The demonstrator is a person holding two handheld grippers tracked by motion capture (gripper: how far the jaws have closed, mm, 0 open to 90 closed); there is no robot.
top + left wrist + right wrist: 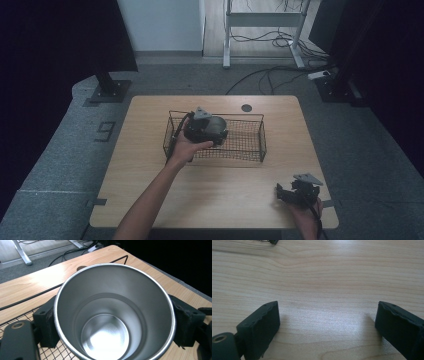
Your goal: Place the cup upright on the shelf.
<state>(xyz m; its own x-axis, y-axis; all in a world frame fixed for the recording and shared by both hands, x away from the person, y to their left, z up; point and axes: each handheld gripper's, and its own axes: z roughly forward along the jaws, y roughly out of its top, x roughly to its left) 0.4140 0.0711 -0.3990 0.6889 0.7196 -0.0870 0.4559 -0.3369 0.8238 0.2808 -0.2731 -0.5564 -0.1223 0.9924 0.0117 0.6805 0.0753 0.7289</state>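
At the left of the high view, over the near-left part of a wire basket: the left hand-held gripper, borne by a hand on a bare forearm reaching up from the bottom edge. Clamped between its two black jaws, a metal cup, mouth turned toward the gripper's own camera. In the left gripper view, cup seen straight down its shiny steel inside, rim round and bright, one black pad pressed against the wall on each side. Beneath it, basket mesh at the lower left and the basket's thin black rim wire running across the pale wood of the table. Whether the cup touches the basket floor or hangs above it: impossible to tell.

Farther right, at the near-right corner of the table, well apart from the basket: the right hand-held gripper, held low in the other hand. Jaws spread wide, nothing between them but bare wood grain in the right gripper view.
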